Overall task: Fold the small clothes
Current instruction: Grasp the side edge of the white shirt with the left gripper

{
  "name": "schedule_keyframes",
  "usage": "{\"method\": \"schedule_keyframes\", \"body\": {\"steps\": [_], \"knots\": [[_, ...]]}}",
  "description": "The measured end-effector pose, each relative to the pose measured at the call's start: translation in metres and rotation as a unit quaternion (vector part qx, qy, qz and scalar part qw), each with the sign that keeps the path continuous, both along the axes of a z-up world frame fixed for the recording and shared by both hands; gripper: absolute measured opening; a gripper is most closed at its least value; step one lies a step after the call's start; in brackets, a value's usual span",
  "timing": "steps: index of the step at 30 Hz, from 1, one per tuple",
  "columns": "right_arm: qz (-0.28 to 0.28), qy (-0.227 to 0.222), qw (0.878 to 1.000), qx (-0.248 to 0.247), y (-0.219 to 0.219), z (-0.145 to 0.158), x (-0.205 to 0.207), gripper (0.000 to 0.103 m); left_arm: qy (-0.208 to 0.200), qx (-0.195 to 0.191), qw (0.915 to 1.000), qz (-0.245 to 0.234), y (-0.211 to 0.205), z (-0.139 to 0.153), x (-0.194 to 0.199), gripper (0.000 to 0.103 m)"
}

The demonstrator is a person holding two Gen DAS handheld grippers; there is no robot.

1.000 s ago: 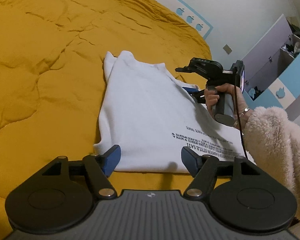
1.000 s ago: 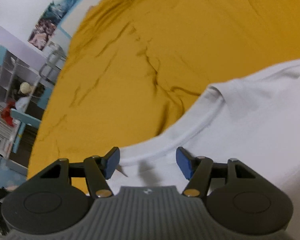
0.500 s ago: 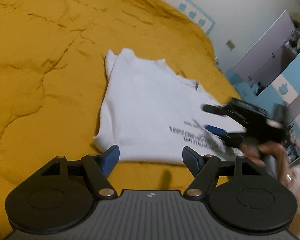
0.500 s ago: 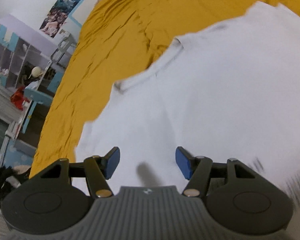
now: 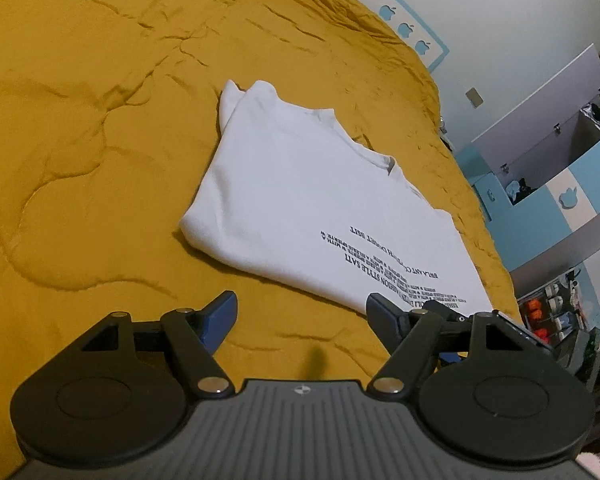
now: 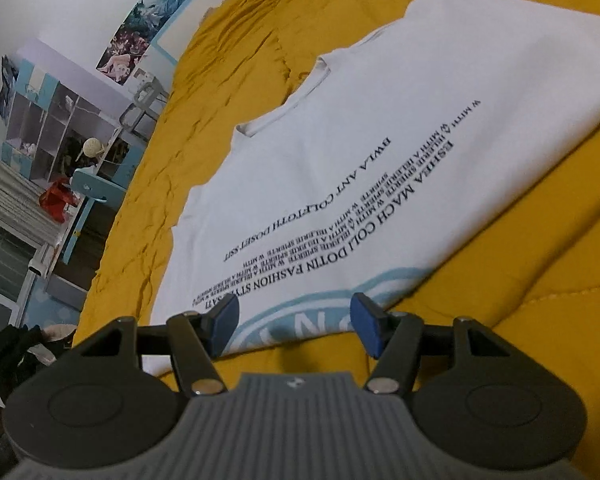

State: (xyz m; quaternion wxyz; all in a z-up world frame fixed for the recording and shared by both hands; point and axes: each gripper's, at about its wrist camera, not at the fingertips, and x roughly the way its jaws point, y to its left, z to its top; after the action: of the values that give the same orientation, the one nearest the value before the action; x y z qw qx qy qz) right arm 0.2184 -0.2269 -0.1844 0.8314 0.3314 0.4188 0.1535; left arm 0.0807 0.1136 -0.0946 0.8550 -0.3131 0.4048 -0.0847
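A white T-shirt (image 5: 300, 200) with black lettering lies flat on the yellow quilt (image 5: 80, 140), its left side folded in. My left gripper (image 5: 302, 316) hangs open over bare quilt, just short of the shirt's near edge, holding nothing. Part of the right gripper (image 5: 444, 310) shows behind its right finger. In the right wrist view the shirt (image 6: 420, 120) fills the middle, with a pale blue round print at its near hem. My right gripper (image 6: 296, 320) is open just above that hem, its pads clear of the cloth.
The bed's right edge drops off toward blue and white cabinets (image 5: 540, 184). Open shelving (image 6: 60, 140) with clutter stands past the bed's left edge in the right wrist view, and posters (image 6: 140, 32) hang on the wall. Wrinkled quilt surrounds the shirt.
My right gripper has swept from the collar along the shirt to its near hem. The left gripper has drawn back a little, and the shirt's edge now lies beyond its fingertips.
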Motion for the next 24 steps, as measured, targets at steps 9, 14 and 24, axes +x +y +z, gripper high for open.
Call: {"method": "schedule_keyframes", "body": {"steps": [9, 14, 24], "knots": [[0.103, -0.129, 0.977, -0.138, 0.063, 0.042, -0.032, 0.059, 0.013, -0.001, 0.9998, 0.015, 0.037, 0.014, -0.002, 0.086], [0.202, -0.192, 0.914, -0.294, 0.134, 0.041, -0.04, 0.054, -0.001, 0.009, 0.9999, 0.01, 0.06, 0.027, 0.021, 0.086], [0.308, -0.25, 0.823, -0.406, 0.219, 0.022, -0.039, 0.048, -0.012, -0.033, 0.9993, 0.01, 0.103, 0.003, 0.105, 0.084]]}}
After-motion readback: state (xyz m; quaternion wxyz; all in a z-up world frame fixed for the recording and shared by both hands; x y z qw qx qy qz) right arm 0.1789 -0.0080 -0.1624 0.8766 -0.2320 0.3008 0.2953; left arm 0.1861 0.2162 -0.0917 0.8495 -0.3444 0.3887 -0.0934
